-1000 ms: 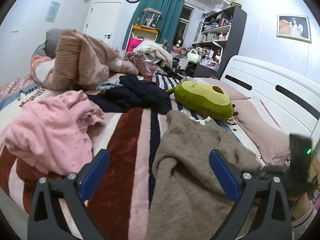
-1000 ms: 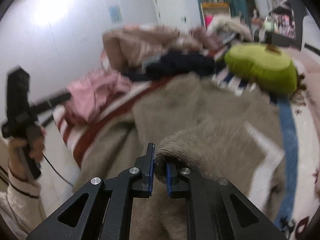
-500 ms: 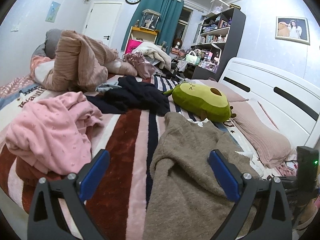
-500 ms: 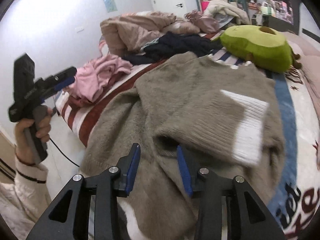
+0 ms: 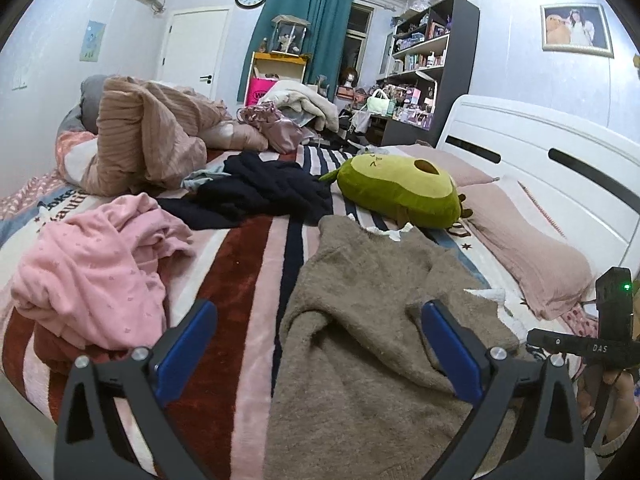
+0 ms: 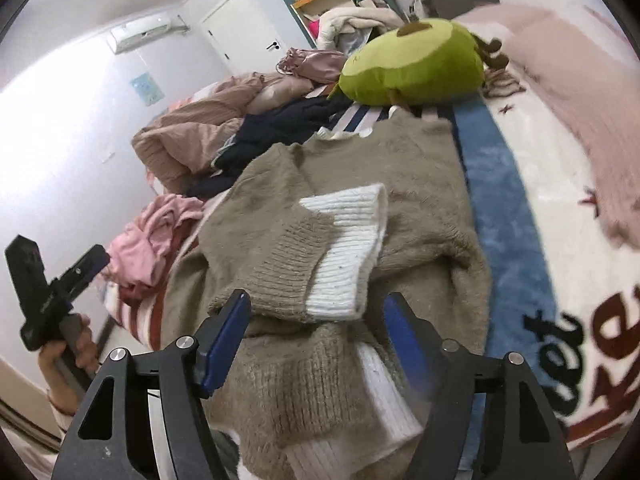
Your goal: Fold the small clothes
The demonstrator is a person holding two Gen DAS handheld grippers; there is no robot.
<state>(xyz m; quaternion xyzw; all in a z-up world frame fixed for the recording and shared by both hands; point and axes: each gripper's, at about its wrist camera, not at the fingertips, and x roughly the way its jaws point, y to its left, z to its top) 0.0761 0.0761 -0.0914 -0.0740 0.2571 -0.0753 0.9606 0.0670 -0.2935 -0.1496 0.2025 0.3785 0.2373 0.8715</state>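
Note:
A fuzzy taupe sweater (image 5: 360, 320) (image 6: 360, 168) lies on the striped bed. One sleeve is folded across its body, its white ribbed cuff (image 6: 344, 248) lying on top. My right gripper (image 6: 316, 320) hovers just over the near hem. Its jaws are opening, and the blue pads stand apart on either side of the cloth without pressing it. My left gripper (image 5: 320, 340) is wide open above the sweater's left edge, with nothing gripped. In the right wrist view a hand holds the left gripper (image 6: 60, 280) at the bed's side. The left wrist view shows the right gripper (image 5: 600, 340) at far right.
A pink garment (image 5: 92, 264) is bunched at the left and a dark navy one (image 5: 260, 192) lies behind it. An avocado plush (image 5: 400, 192) sits beyond the sweater's collar. A tan ribbed heap (image 5: 148, 136), a pink pillow (image 5: 528, 248) and the white headboard (image 5: 540, 152) ring the bed.
The right gripper has let go of the sweater sleeve, spread its jaws and drawn back. The sleeve now rests across the sweater's body. The left gripper shifted a little sideways.

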